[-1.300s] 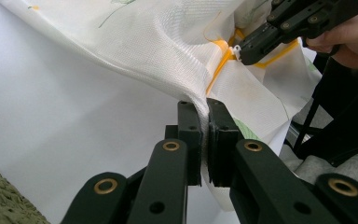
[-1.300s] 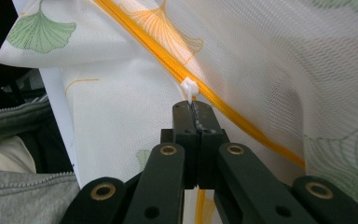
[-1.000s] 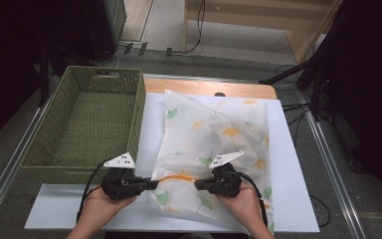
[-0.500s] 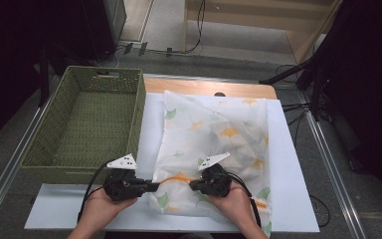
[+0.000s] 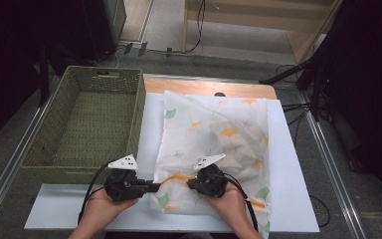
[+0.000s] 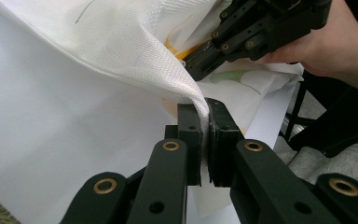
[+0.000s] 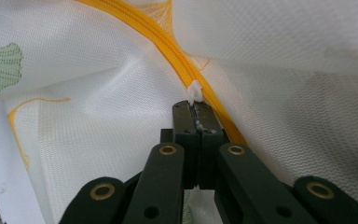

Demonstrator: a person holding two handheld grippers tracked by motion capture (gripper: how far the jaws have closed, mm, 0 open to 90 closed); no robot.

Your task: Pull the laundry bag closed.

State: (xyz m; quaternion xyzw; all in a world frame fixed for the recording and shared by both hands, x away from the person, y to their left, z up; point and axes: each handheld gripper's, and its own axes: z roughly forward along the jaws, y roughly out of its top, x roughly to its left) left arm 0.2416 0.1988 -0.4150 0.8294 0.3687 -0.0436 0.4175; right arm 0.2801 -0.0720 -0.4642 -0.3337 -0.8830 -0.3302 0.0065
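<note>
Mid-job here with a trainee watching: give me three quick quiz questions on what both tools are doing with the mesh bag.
1. True or false: the left tool is shut on a fold of the mesh bag.
2. What does the right tool grip? A) the white zipper pull B) the basket rim C) a cable
3. On which side of the bag does the green woven basket stand in the high view?

Key: 1 true; 2 A, the zipper pull on the orange zipper; 3 left.
</note>
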